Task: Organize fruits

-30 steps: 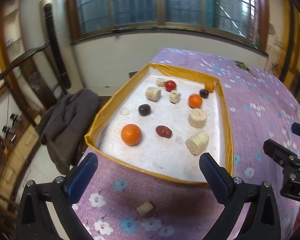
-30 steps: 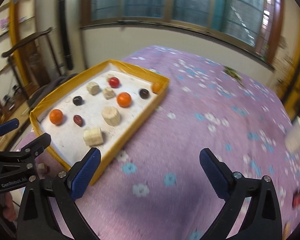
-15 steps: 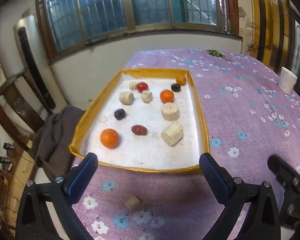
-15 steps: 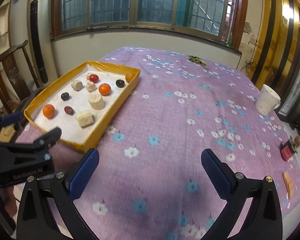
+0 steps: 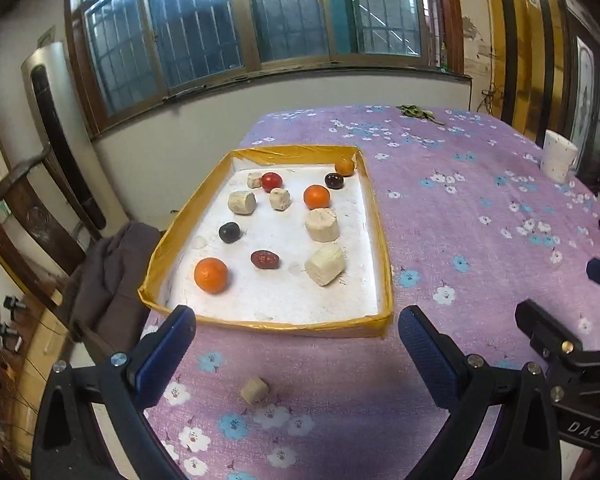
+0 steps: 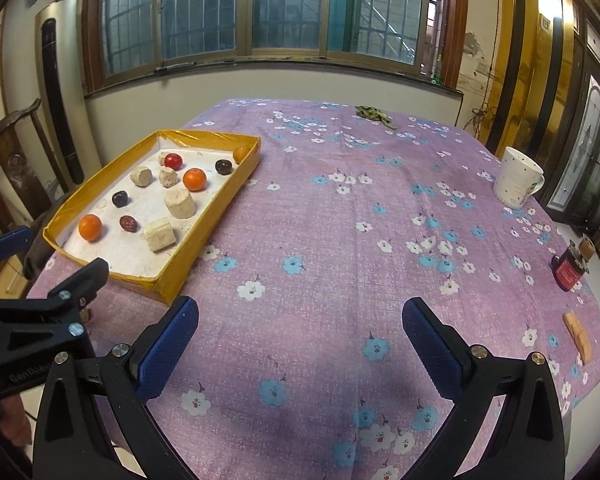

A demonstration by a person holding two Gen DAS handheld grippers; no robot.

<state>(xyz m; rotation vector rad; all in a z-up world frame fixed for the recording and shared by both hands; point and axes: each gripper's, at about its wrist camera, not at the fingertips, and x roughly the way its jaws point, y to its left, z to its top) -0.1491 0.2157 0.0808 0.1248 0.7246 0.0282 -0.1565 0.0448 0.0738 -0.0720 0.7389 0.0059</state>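
Observation:
A yellow-rimmed tray [image 5: 376, 236] [image 6: 216, 208] on the purple flowered cloth holds several fruits: oranges [image 5: 211, 275] [image 5: 316, 196] [image 6: 90, 227], a red date [image 5: 264, 259], dark plums [image 5: 229, 232], a red tomato [image 5: 271, 181], and several pale cut chunks [image 5: 324, 265] [image 6: 159, 234]. One small pale chunk [image 5: 254, 390] lies on the cloth in front of the tray. My left gripper [image 5: 296, 354] is open and empty, above that chunk. My right gripper [image 6: 300, 344] is open and empty over bare cloth, right of the tray.
A white mug [image 6: 516, 180] stands at the far right. A red can [image 6: 566, 274] and an orange-tan piece [image 6: 578, 336] lie near the right edge. Green leaves [image 6: 374, 113] lie at the far side. A chair with a dark coat [image 5: 108, 276] stands left of the table.
Both grippers have drawn back and risen, so more of the table shows. The tray and fruits have not moved. Both grippers stay open.

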